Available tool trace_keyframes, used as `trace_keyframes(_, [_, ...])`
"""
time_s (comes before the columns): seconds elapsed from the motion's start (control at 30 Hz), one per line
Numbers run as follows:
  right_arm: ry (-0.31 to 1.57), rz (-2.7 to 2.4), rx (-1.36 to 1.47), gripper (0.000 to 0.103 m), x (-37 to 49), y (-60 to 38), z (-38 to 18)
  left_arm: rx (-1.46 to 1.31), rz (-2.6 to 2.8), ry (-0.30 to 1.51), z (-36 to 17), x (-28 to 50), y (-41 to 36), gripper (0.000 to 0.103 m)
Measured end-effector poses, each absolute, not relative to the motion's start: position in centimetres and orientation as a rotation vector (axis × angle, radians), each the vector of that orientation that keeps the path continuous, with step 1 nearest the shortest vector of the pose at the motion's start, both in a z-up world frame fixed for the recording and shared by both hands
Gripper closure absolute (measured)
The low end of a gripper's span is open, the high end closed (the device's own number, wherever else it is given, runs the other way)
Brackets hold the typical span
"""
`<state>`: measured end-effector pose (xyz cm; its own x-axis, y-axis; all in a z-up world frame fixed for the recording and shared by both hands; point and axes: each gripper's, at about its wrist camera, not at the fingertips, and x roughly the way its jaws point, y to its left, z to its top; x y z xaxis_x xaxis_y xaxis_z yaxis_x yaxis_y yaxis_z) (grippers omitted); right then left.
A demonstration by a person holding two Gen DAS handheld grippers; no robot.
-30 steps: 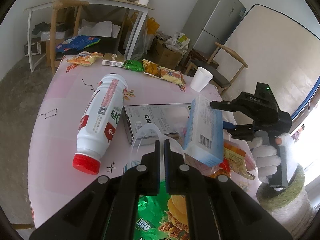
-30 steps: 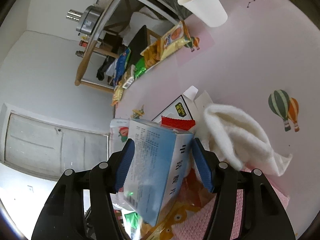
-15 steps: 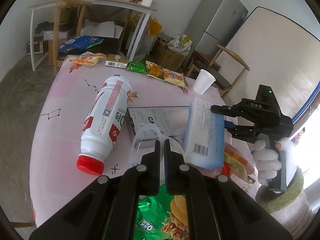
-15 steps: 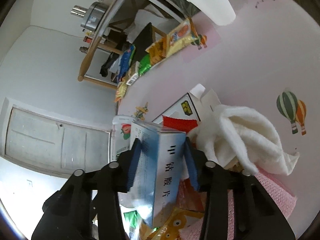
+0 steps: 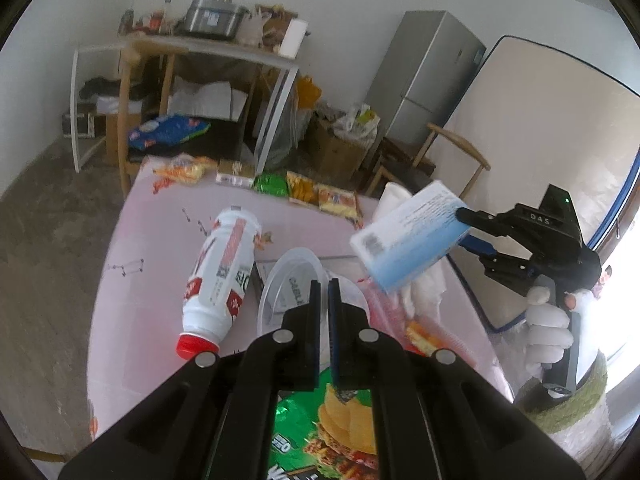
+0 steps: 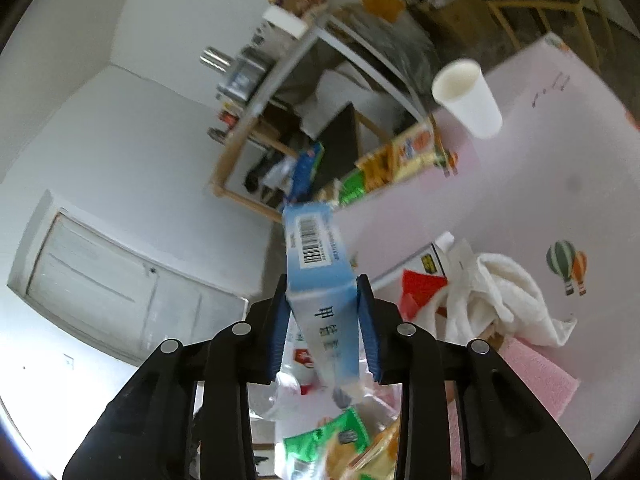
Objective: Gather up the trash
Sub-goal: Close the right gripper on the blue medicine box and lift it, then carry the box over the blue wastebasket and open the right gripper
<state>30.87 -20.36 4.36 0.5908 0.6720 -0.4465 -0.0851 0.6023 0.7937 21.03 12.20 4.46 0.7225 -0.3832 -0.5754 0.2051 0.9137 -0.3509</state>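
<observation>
My right gripper (image 6: 323, 300) is shut on a blue and white carton (image 6: 318, 264) and holds it in the air above the pink table (image 5: 160, 248); it also shows in the left wrist view (image 5: 412, 240). My left gripper (image 5: 324, 284) is shut on the rim of a clear plastic tub (image 5: 292, 280), held over a green snack bag (image 5: 332, 432). A white bottle with a red cap (image 5: 220, 276) lies on its side to the left. A white towel (image 6: 504, 296) and red wrapper (image 6: 420, 292) lie on the table.
A white paper cup (image 6: 468, 96) stands at the table's far side. Several snack packets (image 5: 304, 192) line the far edge. A wooden chair (image 5: 440, 160), a fridge (image 5: 424, 72) and a cluttered side table (image 5: 208, 48) stand beyond.
My right gripper has lifted the carton up and tilted it. My left gripper has raised the clear tub, and the view has pulled back from the table.
</observation>
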Motion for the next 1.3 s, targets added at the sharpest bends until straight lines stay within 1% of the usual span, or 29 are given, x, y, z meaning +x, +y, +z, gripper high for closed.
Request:
trace_keyframes(0.23, [0.711,0.461,0.803,0.074,24.9,-24.8,7.0,-0.226,-0.388,0.627,8.4,18.0,8.9,0.100])
trace_keyframes(0.37, [0.638,0.397,0.813,0.074,20.2,-29.4,7.4,-0.171,-0.474,0.620,9.8,17.0,4.3,0.100])
trace_keyframes(0.5, [0.574,0.287,0.837,0.074,14.8,-35.2,6.7,-0.101,-0.628,0.637,10.5,16.3,-3.5,0.100])
trace_keyframes(0.63, [0.556,0.102,0.864,0.074,8.9,-42.2,4.4,-0.033,-0.795,0.701,9.9,16.2,-13.2,0.100])
trace_keyframes(0.8, [0.565,-0.192,0.910,0.074,1.8,-51.3,-0.1,0.104,-0.986,0.811,6.6,14.6,-26.7,0.100])
trace_keyframes(1.0, [0.586,-0.461,1.007,0.074,-3.1,-59.2,-6.7,0.267,-1.150,0.963,-1.0,11.9,-42.8,0.100])
trace_keyframes(1.1, [0.584,-0.577,1.044,0.074,-4.5,-61.9,-9.8,0.296,-1.187,1.013,-4.0,11.3,-48.7,0.100])
trace_keyframes(1.27, [0.578,-0.685,1.099,0.072,-3.5,-67.0,-14.6,0.285,-1.181,0.997,-7.3,10.7,-56.1,0.100])
trace_keyframes(1.3, [0.593,-0.701,1.108,0.069,-2.9,-67.7,-15.5,0.282,-1.164,0.992,-7.7,10.2,-56.8,0.100])
